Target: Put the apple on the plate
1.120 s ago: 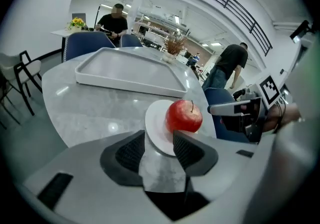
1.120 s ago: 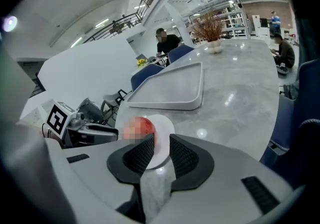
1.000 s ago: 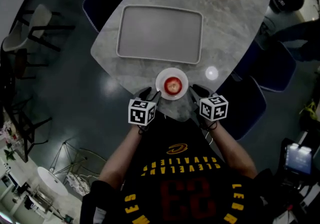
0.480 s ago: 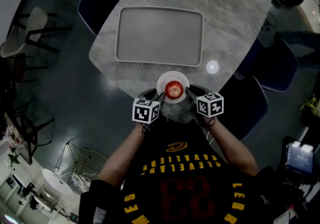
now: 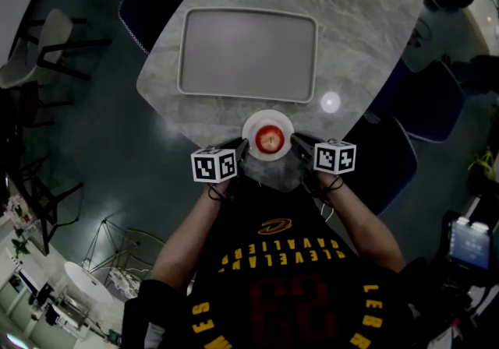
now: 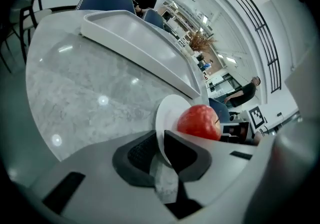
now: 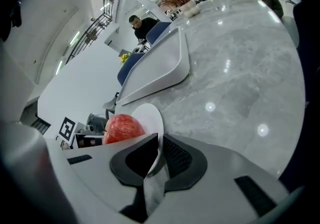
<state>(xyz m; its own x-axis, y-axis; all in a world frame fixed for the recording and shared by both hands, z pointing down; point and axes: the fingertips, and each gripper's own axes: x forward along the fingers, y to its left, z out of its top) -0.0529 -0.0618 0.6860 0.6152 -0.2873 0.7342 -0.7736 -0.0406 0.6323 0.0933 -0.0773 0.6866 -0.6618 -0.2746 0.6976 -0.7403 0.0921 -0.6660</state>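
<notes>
Head view: the apple [image 5: 270,138] is seen already lying at the middle of the small white plate [image 5: 251,123], which stands at the near edge of the marble counter [image 5: 366,44], with a grey tray [image 5: 248,54] beyond it; the left gripper [image 5: 238,149] and right gripper [image 5: 298,143] are set at opposite sides of the rim
Left gripper view: the jaws are closing, with the plate's thin rim between the pads and apparently pinched
Right gripper view: the jaws are drawn together on the opposite rim
Handling, as judged: the plate is taken to be stiff, smooth and breakable, best held at two opposite rim points and kept level; the apple, firm, round and loose, may be expected to roll if the plate is tilted
</notes>
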